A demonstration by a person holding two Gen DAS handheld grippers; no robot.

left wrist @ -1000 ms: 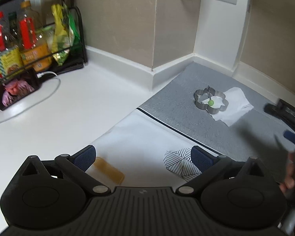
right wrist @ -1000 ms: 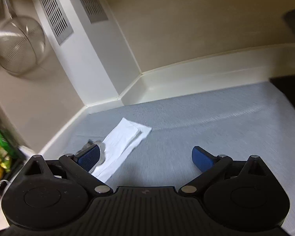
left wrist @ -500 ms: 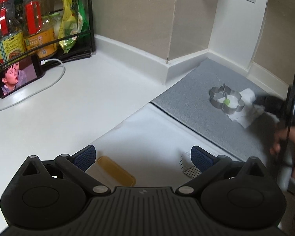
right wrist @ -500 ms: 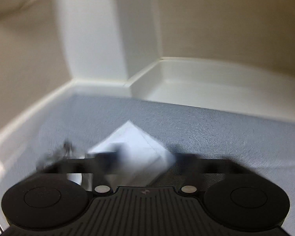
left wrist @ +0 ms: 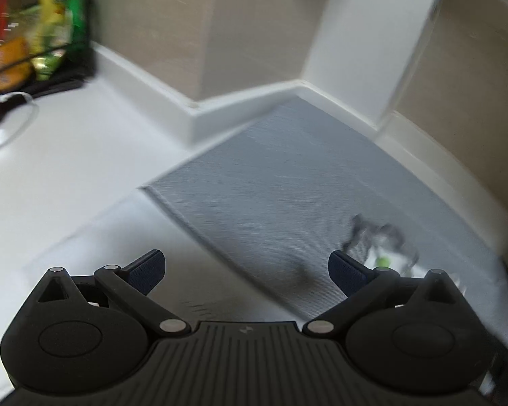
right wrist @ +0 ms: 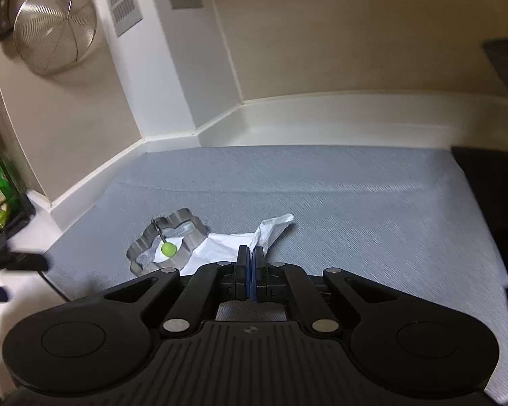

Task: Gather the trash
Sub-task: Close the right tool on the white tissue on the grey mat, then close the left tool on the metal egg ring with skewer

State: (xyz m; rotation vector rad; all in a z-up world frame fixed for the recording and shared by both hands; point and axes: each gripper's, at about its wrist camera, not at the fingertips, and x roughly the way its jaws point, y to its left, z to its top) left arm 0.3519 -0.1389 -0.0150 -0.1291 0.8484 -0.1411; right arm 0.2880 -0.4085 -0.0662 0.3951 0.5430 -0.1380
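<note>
A crumpled white paper napkin (right wrist: 240,242) lies on the grey mat (right wrist: 338,196). My right gripper (right wrist: 250,253) is shut on the napkin's near edge, and one corner sticks up past the fingers. A flower-shaped metal ring (right wrist: 167,240) with a green ball (right wrist: 168,249) on its handle rests on the napkin's left part. In the blurred left wrist view the ring (left wrist: 379,237) and green ball (left wrist: 382,261) show just beyond the right finger. My left gripper (left wrist: 245,270) is open and empty above the mat's edge (left wrist: 193,223).
A white counter (left wrist: 68,176) lies left of the mat, with a black rack of bottles and packets (left wrist: 34,34) at its back. A wire strainer (right wrist: 54,30) hangs on the wall. A dark appliance (right wrist: 490,196) borders the mat on the right.
My right gripper closed on the napkin, which was flat and is now crumpled and pulled up. My left gripper swung right toward the mat and the ring.
</note>
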